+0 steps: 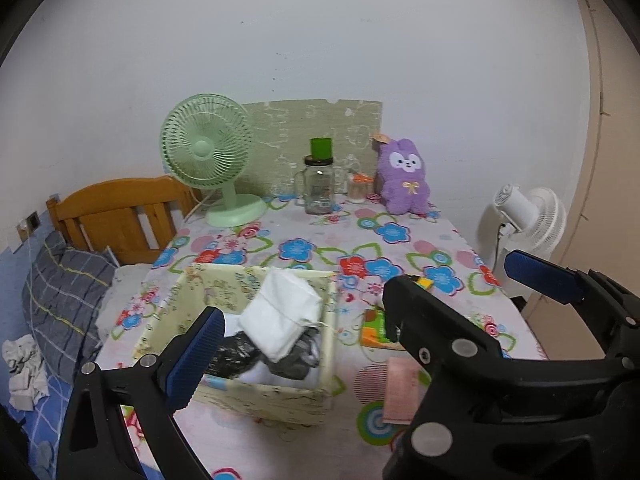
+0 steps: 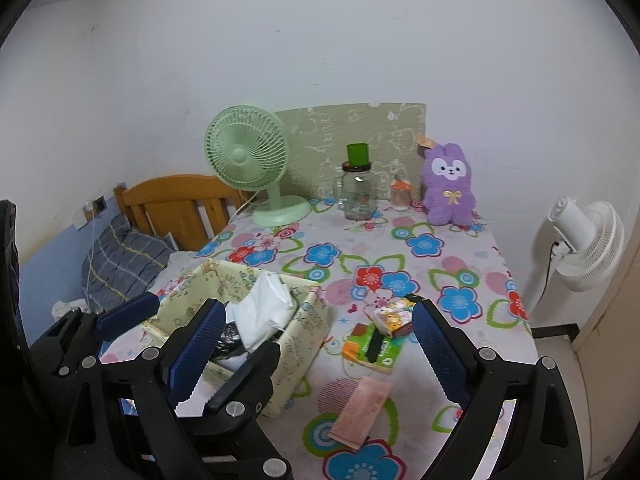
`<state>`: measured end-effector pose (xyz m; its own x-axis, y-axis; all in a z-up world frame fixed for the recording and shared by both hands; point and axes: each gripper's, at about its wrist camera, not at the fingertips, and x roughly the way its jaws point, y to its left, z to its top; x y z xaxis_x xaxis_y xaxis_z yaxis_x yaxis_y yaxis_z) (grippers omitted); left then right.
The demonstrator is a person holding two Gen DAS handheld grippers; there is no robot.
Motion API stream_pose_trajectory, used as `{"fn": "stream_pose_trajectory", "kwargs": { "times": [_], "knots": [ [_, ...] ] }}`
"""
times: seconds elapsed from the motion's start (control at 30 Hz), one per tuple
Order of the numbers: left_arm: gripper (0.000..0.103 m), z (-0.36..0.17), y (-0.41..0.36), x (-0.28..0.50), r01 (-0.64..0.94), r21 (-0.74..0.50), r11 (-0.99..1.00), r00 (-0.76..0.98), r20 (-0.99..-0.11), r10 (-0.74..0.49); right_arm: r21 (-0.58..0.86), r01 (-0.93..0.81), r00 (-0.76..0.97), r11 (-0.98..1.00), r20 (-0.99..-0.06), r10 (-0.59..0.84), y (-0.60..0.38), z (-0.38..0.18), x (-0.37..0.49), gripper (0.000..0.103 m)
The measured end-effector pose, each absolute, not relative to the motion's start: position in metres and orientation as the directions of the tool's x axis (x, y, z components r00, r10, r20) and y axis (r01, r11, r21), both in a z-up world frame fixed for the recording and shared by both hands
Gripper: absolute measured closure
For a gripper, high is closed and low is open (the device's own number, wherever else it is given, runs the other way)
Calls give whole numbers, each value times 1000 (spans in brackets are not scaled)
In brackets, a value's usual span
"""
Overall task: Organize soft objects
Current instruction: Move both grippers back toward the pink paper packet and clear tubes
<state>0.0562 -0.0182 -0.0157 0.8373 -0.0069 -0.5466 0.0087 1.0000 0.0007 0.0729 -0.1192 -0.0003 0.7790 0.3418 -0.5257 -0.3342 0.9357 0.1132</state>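
Bench under flowered cloth carries a pale fabric box at its near left, holding a white folded cloth, long axis tilted up-left, atop dark garments. Left gripper and right gripper hover empty, fingers apart.

floral table: fabric box, green fan, jar, plush.
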Motion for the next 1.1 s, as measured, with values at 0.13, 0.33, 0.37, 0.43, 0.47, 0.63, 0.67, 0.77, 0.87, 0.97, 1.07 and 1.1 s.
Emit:
{"fn": "stream_pose_trajectory", "kwargs": {
  "times": [0.13,0.33,0.37,0.43,0.47,0.63,0.67,0.77,0.87,0.97,1.07,1.1],
  "knots": [
    [2,-20,-30,56,24,-7,1000,831,-556,-24,110,-318,777,942,-538,325,-130,-4,72,7],
    [2,-24,-44,55,42,-6,999,827,-561,-38,106,-294,782,950,-546,303,-146,-9,70,7],
    [2,-25,-47,55,43,-4,999,827,-561,-38,105,-289,783,951,-546,298,-149,-10,70,6],
    [2,-28,-52,56,48,0,999,827,-560,-40,102,-276,784,956,-551,286,-153,-13,70,4],
    [2,-28,-54,56,50,1,999,827,-560,-40,100,-269,784,958,-555,278,-155,-15,71,3],
    [2,-37,-64,59,61,4,998,821,-569,-48,95,-250,783,964,-566,259,-165,-23,73,3],
    [2,-39,-66,60,62,4,998,820,-571,-48,95,-241,785,966,-566,251,-168,-26,73,2],
    [2,-46,-71,64,61,0,998,811,-583,-49,91,-219,794,972,-562,232,-174,-32,75,1],
    [2,-52,-76,66,66,-10,998,807,-588,-59,79,-214,796,974,-564,221,-179,-37,76,1],
    [2,-58,-80,69,72,-9,997,802,-594,-63,82,-208,793,975,-569,217,-183,-44,79,1],
    [2,-65,-85,73,81,-8,997,793,-606,-69,93,-203,784,975,-580,219,-188,-52,82,1],
    [2,-67,-86,74,83,-8,996,788,-612,-71,97,-201,781,975,-585,219,-190,-55,84,1]
  ]
}}
